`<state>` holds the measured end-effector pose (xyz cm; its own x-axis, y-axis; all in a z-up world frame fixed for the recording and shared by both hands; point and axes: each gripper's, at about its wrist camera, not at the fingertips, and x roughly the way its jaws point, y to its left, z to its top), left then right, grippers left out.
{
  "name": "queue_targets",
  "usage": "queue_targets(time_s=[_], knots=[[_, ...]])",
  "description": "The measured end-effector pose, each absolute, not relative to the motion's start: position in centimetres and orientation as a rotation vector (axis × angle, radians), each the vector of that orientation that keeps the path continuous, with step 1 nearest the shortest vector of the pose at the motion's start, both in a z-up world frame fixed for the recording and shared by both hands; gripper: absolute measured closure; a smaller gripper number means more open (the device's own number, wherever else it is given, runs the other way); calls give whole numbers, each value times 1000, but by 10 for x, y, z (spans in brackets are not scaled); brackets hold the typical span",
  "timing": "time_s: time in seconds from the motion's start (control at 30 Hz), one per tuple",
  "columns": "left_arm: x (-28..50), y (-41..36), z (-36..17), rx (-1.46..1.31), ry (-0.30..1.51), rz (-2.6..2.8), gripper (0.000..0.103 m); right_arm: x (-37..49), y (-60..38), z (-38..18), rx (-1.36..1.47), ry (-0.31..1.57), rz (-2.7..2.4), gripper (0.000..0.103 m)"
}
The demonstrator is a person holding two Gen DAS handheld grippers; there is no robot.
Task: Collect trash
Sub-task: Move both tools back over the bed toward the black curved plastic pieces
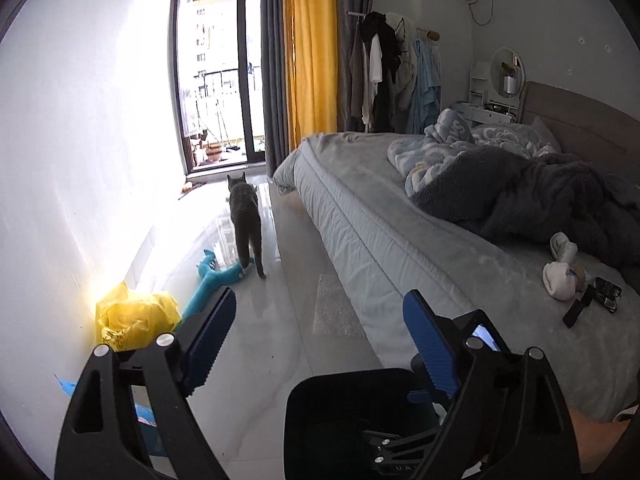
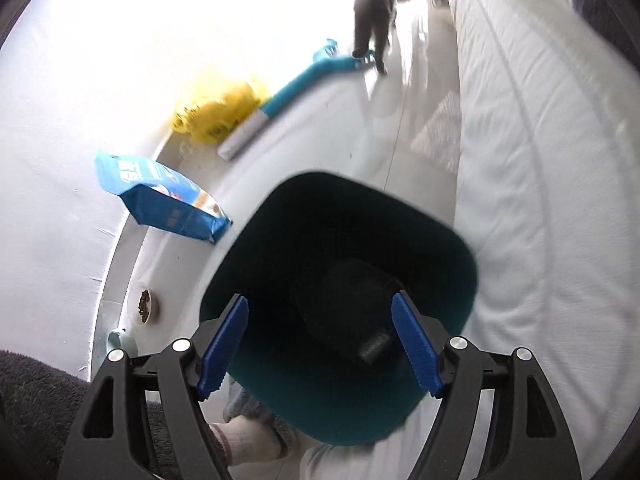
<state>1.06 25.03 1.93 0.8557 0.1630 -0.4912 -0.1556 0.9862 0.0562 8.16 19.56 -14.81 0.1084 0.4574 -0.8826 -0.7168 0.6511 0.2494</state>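
Left tool [image 1: 316, 336] is seen spread wide over bare floor [image 1: 256, 360], nothing between its blue pads [image 1: 430, 340]. Right tool [image 2: 320, 346] is also parted, hanging above the dark teal trash bin [image 2: 440, 264]; its pads [image 2: 414, 344] are clear of the contents. No earlier frame is given, so only the parted state is noted.

Trash bin is found at 6 o'clock in both wrist views, standing on the floor beside the bed [image 1: 380, 216]. Inside it, toward 5 o'clock, a dark roll-like object [image 2: 360, 312] is made out; the interior is too dark for it to be named, possibly a wrapped cylinder.

Along the wall, from the right wrist view: a blue pet-food bag [image 2: 160, 200] at 9 o'clock, a crumpled yellow plastic bag [image 2: 216, 114] at 11 o'clock, a teal-and-white long toy [image 2: 280, 100] just beside it. A small bowl of kibble [image 2: 146, 306] sits at 8 o'clock. A grey cat [image 2: 374, 8] is seen at 12 o'clock, one paw on the toy's far end.

On the bed, at 3 o'clock in the left view: white socks [image 1: 560, 268] and a small black device [image 1: 606, 288] near a rumpled grey blanket [image 1: 540, 200].
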Motion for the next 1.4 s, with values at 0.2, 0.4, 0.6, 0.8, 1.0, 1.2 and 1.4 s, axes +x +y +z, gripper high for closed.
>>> queue_targets(time_s=[0.2, 0.4, 0.6, 0.8, 1.0, 1.2, 1.4], knots=[[15, 236, 27, 25, 488, 173, 8, 77, 174, -113, -254, 1078, 910, 26], [25, 214, 28, 21, 500, 138, 8, 82, 140, -83, -213, 978, 908, 25], [36, 192, 28, -30, 527, 58, 7, 88, 102, -59, -208, 879, 872, 24], [44, 168, 30, -20, 530, -1, 4, 97, 57, -42, -195, 796, 801, 22], [56, 142, 20, -11, 562, -63, 4, 109, 15, -37, -160, 765, 741, 21], [68, 121, 7, -28, 606, -137, 4, 122, -25, -42, -142, 767, 676, 21], [78, 91, -6, -14, 641, -218, 4, 133, -68, -42, -105, 765, 613, 21]])
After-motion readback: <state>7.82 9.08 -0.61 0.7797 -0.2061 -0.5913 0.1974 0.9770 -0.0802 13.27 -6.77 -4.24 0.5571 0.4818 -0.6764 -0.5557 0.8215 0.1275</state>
